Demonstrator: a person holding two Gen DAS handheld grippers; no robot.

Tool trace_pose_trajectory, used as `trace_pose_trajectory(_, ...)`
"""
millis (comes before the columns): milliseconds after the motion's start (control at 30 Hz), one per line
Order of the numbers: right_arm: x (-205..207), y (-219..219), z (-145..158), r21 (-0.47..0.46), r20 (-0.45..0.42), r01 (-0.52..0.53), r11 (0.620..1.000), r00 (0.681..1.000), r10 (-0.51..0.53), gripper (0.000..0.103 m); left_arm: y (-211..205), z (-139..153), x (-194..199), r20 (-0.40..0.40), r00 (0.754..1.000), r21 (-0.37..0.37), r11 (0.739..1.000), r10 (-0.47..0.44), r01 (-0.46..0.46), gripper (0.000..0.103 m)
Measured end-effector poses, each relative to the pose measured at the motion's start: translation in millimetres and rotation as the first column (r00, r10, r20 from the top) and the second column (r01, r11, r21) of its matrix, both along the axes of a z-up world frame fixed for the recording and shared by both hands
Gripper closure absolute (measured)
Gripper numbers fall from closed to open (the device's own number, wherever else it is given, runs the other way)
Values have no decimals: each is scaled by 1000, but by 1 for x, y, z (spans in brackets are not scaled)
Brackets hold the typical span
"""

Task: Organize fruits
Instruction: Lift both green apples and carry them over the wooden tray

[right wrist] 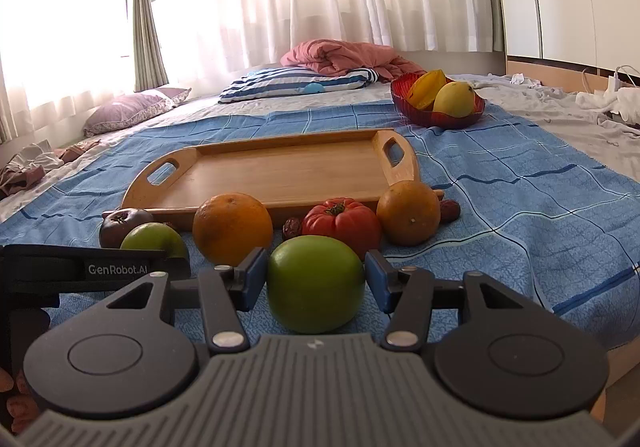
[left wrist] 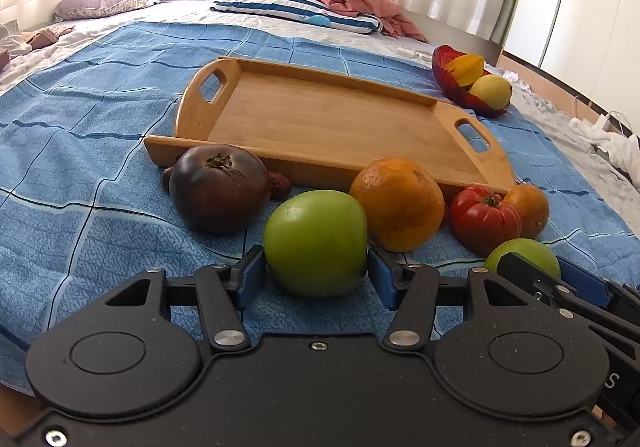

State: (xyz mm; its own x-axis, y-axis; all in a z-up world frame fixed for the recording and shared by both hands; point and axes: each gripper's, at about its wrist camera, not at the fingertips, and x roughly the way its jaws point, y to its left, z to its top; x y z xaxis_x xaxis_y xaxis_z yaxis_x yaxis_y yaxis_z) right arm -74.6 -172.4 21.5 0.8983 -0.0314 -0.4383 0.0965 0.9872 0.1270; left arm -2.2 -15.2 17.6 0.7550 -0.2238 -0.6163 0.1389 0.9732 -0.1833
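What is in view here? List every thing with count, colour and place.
green apples: two, green, one in the left jaws, one in the right jaws
oranges: two, orange, in front of the tray
red tomato: one, red, between the oranges
dark tomato: one, purple-brown, at the tray's left corner
dates: several, dark red, along the tray's near edge
tray: one, light wood, mid-cloth, nothing in it
bowl: one, red, behind the tray to the right
starfruit: one, yellow-orange, in the bowl
yellow fruit: one, in the bowl
cloth: one, blue checked, under everything
left gripper: black, blue pads, jaws closed on a green apple
right gripper: same, jaws closed on a green apple
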Motion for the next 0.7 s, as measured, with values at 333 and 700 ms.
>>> trace_pose_trajectory(333,0,0,1,9,4,1,1000,1000,-1,46,-5,3,-2,8,1000,36,999,-11,11,51)
trace_pose_trajectory(700,-1,-3,8,14,37,1,1000,999,-2,46,-7,24,-12,87,995,54,998,-43,38,54)
